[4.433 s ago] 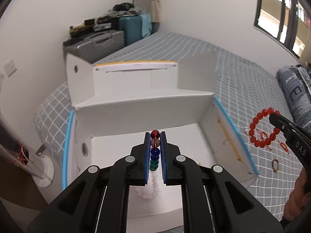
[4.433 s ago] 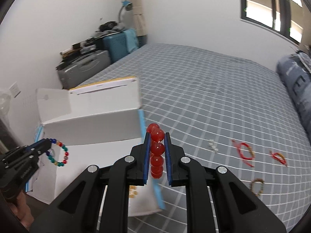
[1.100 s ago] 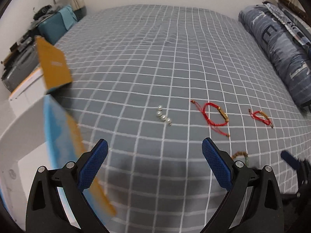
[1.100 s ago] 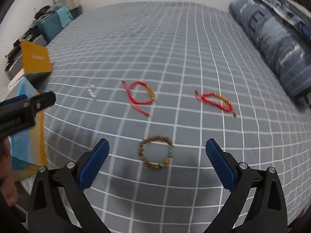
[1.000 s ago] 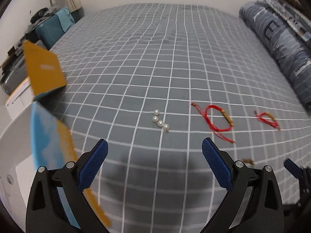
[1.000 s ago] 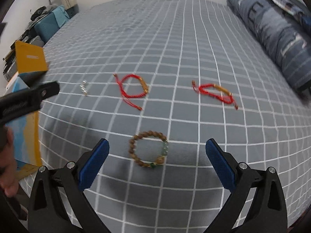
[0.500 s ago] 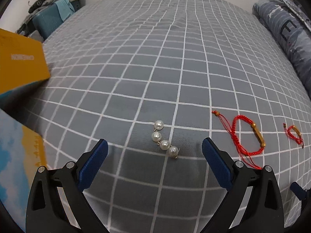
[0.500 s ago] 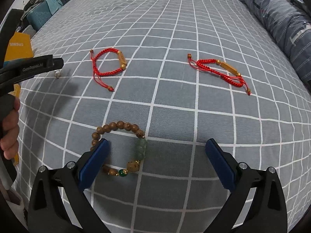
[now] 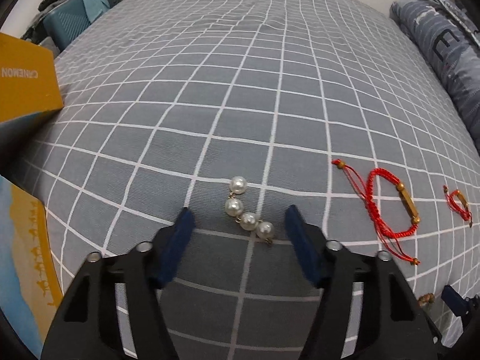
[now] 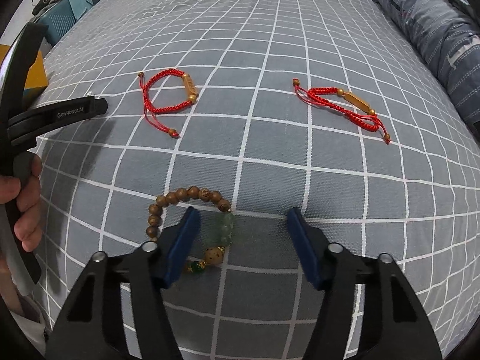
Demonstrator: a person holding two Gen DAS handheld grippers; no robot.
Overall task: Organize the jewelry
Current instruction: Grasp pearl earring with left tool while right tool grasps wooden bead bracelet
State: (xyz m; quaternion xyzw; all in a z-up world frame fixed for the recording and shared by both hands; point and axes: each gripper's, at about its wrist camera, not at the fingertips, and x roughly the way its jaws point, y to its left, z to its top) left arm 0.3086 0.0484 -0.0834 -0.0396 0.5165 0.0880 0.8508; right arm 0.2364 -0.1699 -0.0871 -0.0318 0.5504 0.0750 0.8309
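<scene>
A short string of white pearls [image 9: 247,210] lies on the grey checked bed. My left gripper [image 9: 240,216] is open, its jaws either side of the pearls, low over them. A wooden bead bracelet [image 10: 192,225] with a pale green stone lies under my right gripper [image 10: 241,219], which is open; its left finger covers part of the bracelet. Two red cord bracelets with gold tubes lie further out: one [image 10: 169,99] to the left, one [image 10: 342,105] to the right. Both also show in the left wrist view, the nearer one [image 9: 390,207] and the farther one [image 9: 457,201].
An orange and blue box flap [image 9: 27,81] stands at the left edge of the bed. A folded blue quilt [image 10: 435,30] lies along the right side. A teal suitcase [image 9: 67,25] stands beyond the bed's far left corner. The left gripper's body [image 10: 54,117] shows in the right wrist view.
Both grippers have dropped lower and closer to the bed. The left jaws have narrowed around the pearls and the right jaws have narrowed over the wooden bracelet.
</scene>
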